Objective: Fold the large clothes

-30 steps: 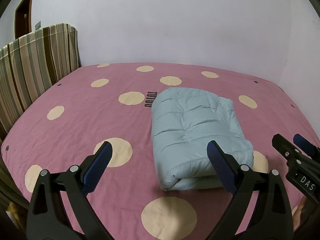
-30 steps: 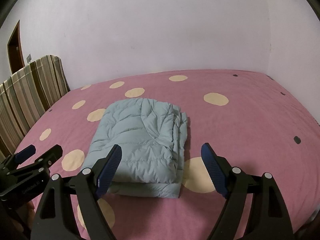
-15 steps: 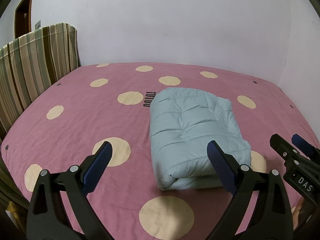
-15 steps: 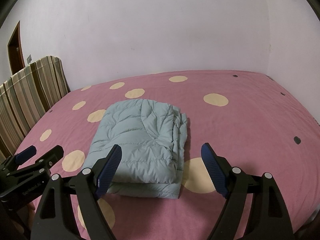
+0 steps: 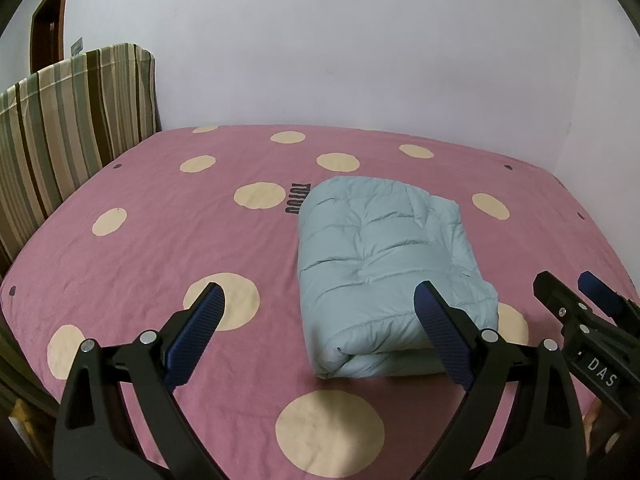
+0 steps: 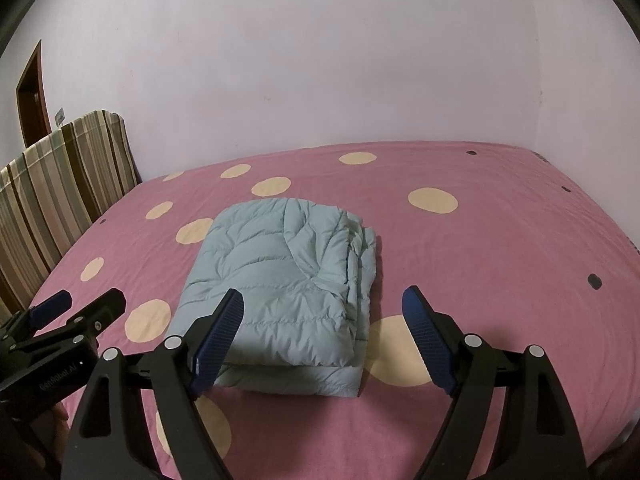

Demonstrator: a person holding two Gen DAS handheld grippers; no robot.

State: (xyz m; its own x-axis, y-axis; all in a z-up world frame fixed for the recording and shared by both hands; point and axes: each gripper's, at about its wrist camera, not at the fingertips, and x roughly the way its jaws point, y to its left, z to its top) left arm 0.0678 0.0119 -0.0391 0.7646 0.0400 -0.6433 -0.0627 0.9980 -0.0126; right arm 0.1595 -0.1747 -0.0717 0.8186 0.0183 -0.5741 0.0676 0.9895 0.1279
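The left gripper (image 5: 318, 316) stands wide open with nothing between its blue pads; the right gripper (image 6: 324, 312) is spread just as wide and is also empty. Both hover above the near edge of the bed (image 5: 132, 240), tilted down toward it, side by side, each visible at the edge of the other's view.

The pale blue quilted jacket (image 5: 384, 256) lies on the pink spotted sheet as a compact, thick rectangle, several layers deep, with its rounded fold facing the near side and its stacked loose edges along the right. It looks as if the folding is done or nearly so, so the step in hand is most likely a check or a last tidy. To do that well, any pinch should take all the layers at one corner together rather than only the top skin, since the puffy, slippery fabric would probably slide and spring open. Pressing the bundle flat would likely suit it better than lifting it.

The jacket sits just beyond the tongs: ahead and to the right of the left gripper, ahead and slightly left of the right gripper, touching neither. A striped headboard (image 5: 68, 128) stands far left against the wall.
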